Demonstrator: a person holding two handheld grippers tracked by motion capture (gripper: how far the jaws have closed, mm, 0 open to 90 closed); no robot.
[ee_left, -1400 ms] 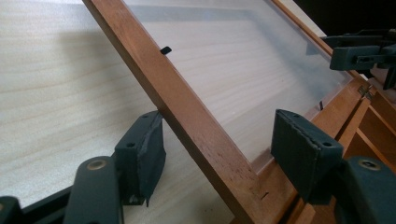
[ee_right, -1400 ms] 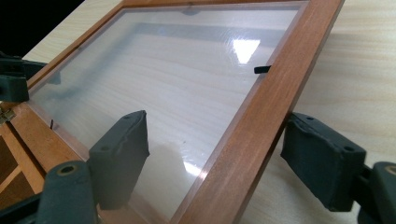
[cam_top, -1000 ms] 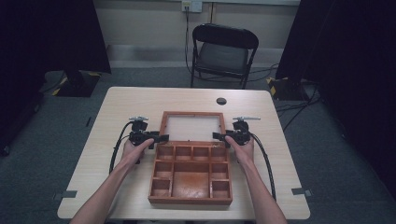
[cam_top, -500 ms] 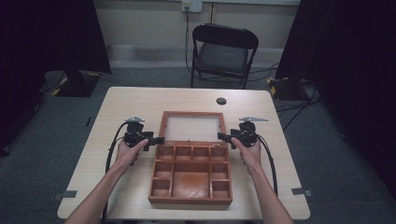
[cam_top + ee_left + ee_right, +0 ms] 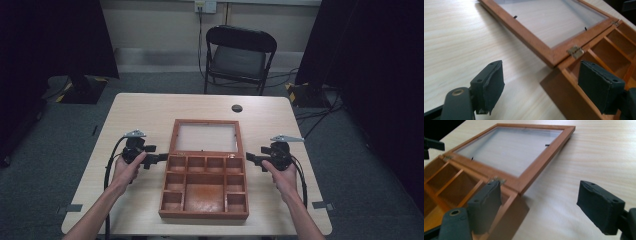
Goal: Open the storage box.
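Both jaws now withdrawn sideways, wooden box (image 5: 205, 182) between.

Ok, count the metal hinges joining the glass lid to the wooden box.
2. One hinge joins the lid and the box at their left end. The other hinge joins them at their right end. None looks hidden.

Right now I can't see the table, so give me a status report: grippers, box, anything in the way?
Left gripper open, jaws just opening, nothing between them. Right gripper open, beside the wooden box. Glass lid folded back flat on the table. Nothing in the way.
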